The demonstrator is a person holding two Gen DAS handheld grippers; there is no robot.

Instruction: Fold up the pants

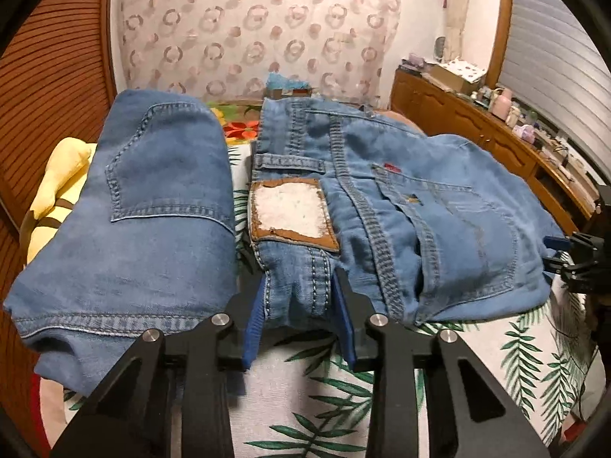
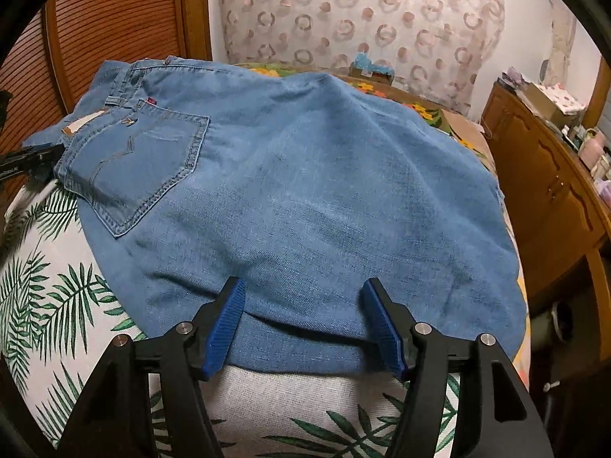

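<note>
Blue denim pants [image 1: 439, 229] lie on a leaf-print bed cover [image 1: 305, 393], back pockets up, with a brown waist patch [image 1: 292, 210]. My left gripper [image 1: 299, 290] has the waistband between its blue pads and is shut on it. In the right wrist view the pants [image 2: 324, 191] spread wide across the bed. My right gripper [image 2: 303, 297] is open, with its jaws standing to either side of the near denim edge, and it also shows at the right edge of the left wrist view [image 1: 565, 255].
A second folded pair of jeans [image 1: 145, 210] lies to the left, over a yellow plush toy [image 1: 57, 198]. A wooden dresser [image 2: 553, 191] with clutter stands along the right. A slatted wooden panel [image 1: 49, 95] is at left, and a patterned curtain [image 1: 267, 26] hangs behind.
</note>
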